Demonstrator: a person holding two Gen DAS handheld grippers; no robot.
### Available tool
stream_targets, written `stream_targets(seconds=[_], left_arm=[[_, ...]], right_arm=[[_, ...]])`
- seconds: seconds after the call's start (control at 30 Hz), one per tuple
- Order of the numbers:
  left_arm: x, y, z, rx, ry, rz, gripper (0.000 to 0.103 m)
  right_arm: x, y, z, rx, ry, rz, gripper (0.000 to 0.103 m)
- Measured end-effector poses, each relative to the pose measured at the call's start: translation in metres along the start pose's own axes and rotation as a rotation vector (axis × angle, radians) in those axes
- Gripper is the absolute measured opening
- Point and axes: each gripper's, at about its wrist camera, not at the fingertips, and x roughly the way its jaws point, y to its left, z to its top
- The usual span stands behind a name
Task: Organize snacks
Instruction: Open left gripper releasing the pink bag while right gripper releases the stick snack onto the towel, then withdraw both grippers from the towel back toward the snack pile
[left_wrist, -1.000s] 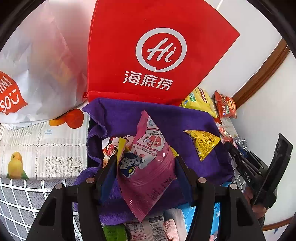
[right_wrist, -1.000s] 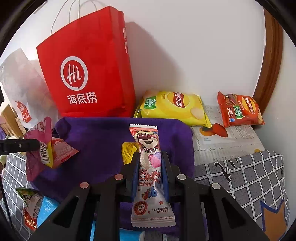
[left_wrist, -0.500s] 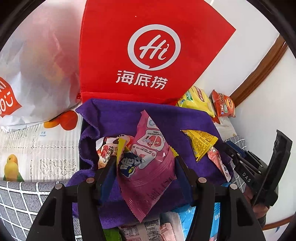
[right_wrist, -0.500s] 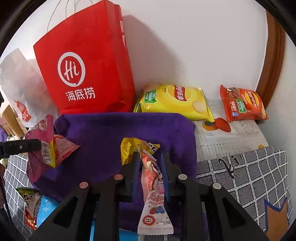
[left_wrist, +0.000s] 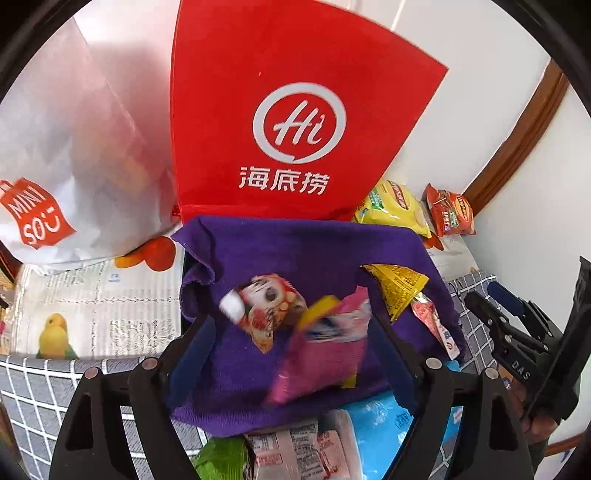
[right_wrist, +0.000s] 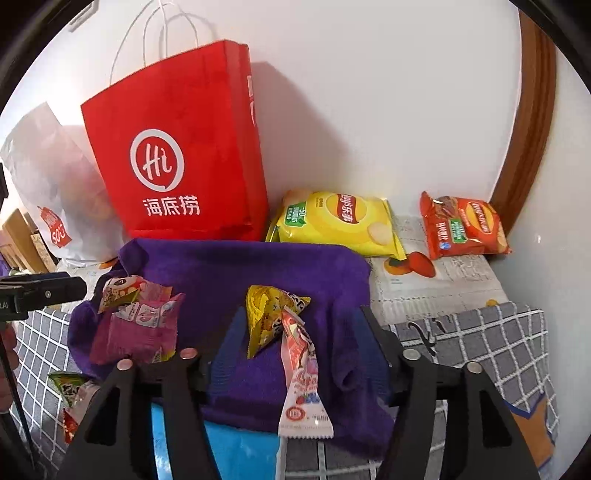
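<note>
The left claw (left_wrist: 295, 354) stands wide apart, its jaws having just been opening, and grips nothing. Between its blue pads (left_wrist: 192, 354) the pink snack packet (left_wrist: 325, 354) shows blurred, clear of both pads, over the purple cloth (left_wrist: 314, 251); whether it already rests on the cloth cannot be told from that view. In the right wrist view the same packet sits on the cloth's left part, far to the left of the right claw. Just ahead and left of the packet lies a small cartoon-printed packet (left_wrist: 266, 306).

The right claw (right_wrist: 295, 354) is also spread, its jaws having just been opening, and holds nothing. The long strawberry stick packet (right_wrist: 301, 384) lies between its fingers on the purple cloth, touching neither, its lower end hanging over the cloth's near edge. Its top end leans on the yellow triangular packet (right_wrist: 266, 314), which sits just ahead of the claw on the cloth.

Beyond both claws, past the cloth's far edge, the red paper bag (right_wrist: 177, 147) stands upright against the wall. To the right of it lie a yellow crisp bag (right_wrist: 340, 221) and a red crisp bag (right_wrist: 461, 225). Under the cloth's near edge, close beneath the claws, a light-blue packet (right_wrist: 236, 450) shows.
</note>
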Motion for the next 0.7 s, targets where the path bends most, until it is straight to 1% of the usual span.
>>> stream_targets(seconds=[0.1, 0.17, 0.2, 0.33, 0.43, 0.57, 0.63, 0.7], left_arm=[[-0.012, -0.003, -0.001, -0.007, -0.005, 0.007, 0.084], [-0.02, -0.005, -0.003, -0.011, -0.011, 0.034, 0.087], [-0.023, -0.007, -0.004, -0.007, -0.01, 0.044, 0.087], [-0.037, -0.011, -0.011, -0.004, 0.009, 0.046, 0.087], [-0.05, -0.013, -0.02, -0.01, 0.013, 0.037, 0.087], [-0.07, -0.014, -0.036, -0.002, -0.026, 0.032, 0.087], [-0.08, -0.015, -0.046, -0.002, -0.048, 0.038, 0.087], [-0.088, -0.016, -0.054, -0.003, -0.064, 0.034, 0.087]], right_arm=[[-0.016, 0.003, -0.003, -0.01, -0.003, -0.018, 0.071], [-0.027, 0.004, -0.006, -0.008, -0.004, -0.028, 0.074], [-0.034, 0.004, -0.007, -0.003, -0.007, -0.033, 0.075], [-0.055, 0.004, -0.012, 0.022, -0.009, -0.045, 0.082], [-0.071, 0.006, -0.019, 0.032, -0.015, -0.059, 0.083], [-0.095, 0.01, -0.029, 0.022, -0.068, -0.062, 0.083], [-0.103, 0.013, -0.032, 0.014, -0.067, -0.058, 0.083], [-0.109, 0.017, -0.037, 0.0, -0.045, -0.08, 0.083]])
